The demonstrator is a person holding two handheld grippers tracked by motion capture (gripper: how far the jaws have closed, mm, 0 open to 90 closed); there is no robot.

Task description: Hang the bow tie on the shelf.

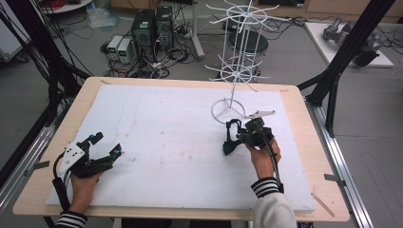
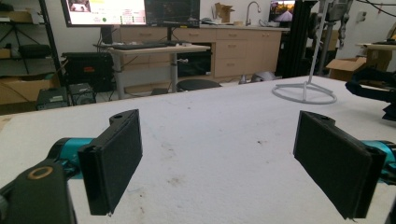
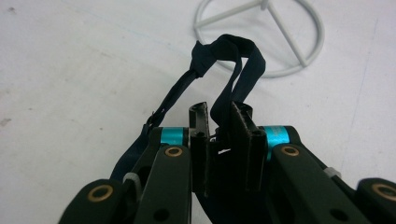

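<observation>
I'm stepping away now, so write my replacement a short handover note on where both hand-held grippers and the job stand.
Right hand-held gripper: shut on the dark strap, held just above the white board beside the ring base of the white wire rack.
Left hand-held gripper: open, empty, resting low at the board's near left.
Done: strap picked up.
Left, probably: hang the strap on one of the rack's hooks; none holds anything yet.

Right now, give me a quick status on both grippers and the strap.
Left gripper open, holding nothing. Right gripper shut on the dark strap, near the white rack. Nothing between strap and rack.
</observation>
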